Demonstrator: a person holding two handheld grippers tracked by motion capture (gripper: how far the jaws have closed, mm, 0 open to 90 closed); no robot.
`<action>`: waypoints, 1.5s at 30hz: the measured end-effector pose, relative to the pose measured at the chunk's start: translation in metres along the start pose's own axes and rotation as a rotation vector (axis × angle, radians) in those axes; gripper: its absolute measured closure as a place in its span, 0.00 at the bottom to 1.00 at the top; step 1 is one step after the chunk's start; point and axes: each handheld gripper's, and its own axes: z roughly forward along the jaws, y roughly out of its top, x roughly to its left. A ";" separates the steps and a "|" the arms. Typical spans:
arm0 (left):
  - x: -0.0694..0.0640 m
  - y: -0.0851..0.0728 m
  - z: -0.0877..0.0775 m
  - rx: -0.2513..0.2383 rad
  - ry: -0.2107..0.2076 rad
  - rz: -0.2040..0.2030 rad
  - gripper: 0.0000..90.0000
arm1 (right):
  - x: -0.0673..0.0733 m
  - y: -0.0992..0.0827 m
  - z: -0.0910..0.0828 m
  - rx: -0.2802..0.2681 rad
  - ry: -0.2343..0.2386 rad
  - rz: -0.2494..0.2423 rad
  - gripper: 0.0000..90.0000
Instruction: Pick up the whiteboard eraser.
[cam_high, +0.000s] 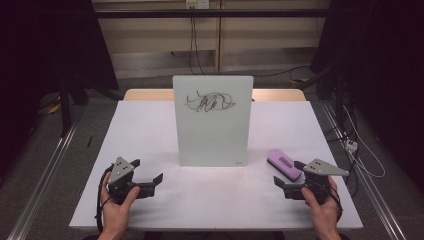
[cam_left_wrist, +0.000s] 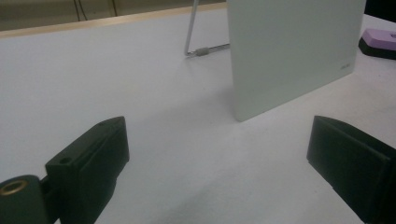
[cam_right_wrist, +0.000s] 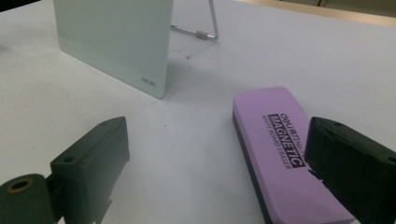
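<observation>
I'm at a white rectangular counter (cam_high: 150, 130) w/ a pale wood strip (cam_high: 147, 94) along its far edge. Beyond it, a beige panelled wall (cam_high: 150, 45) w/ a white socket plate (cam_high: 197, 4) up top and black cables (cam_high: 194, 45) hanging down. Grey floor (cam_high: 45, 150) both sides, metal rails (cam_high: 42, 180) along it. Dark curtains (cam_high: 30, 60) left & right; light dim.

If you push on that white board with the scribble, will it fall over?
Probably, if pushed hard near the top. The white board stands nearly upright, propped from behind by only a thin wire stand, so it looks tippy. A low, gentle push would more likely slide it, since the table looks smooth. It appears stiff, not bendy.
</observation>
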 end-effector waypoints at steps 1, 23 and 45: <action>0.000 0.000 0.000 0.000 -0.006 -0.001 0.06 | 0.000 0.000 0.000 -0.001 -0.004 0.000 0.07; 0.002 -0.002 0.002 0.025 -0.011 -0.018 0.06 | -0.018 0.016 0.010 0.064 0.016 -0.013 0.08; 0.005 -0.003 0.002 0.035 -0.016 -0.028 0.06 | -0.039 0.052 0.045 0.247 0.012 -0.036 0.09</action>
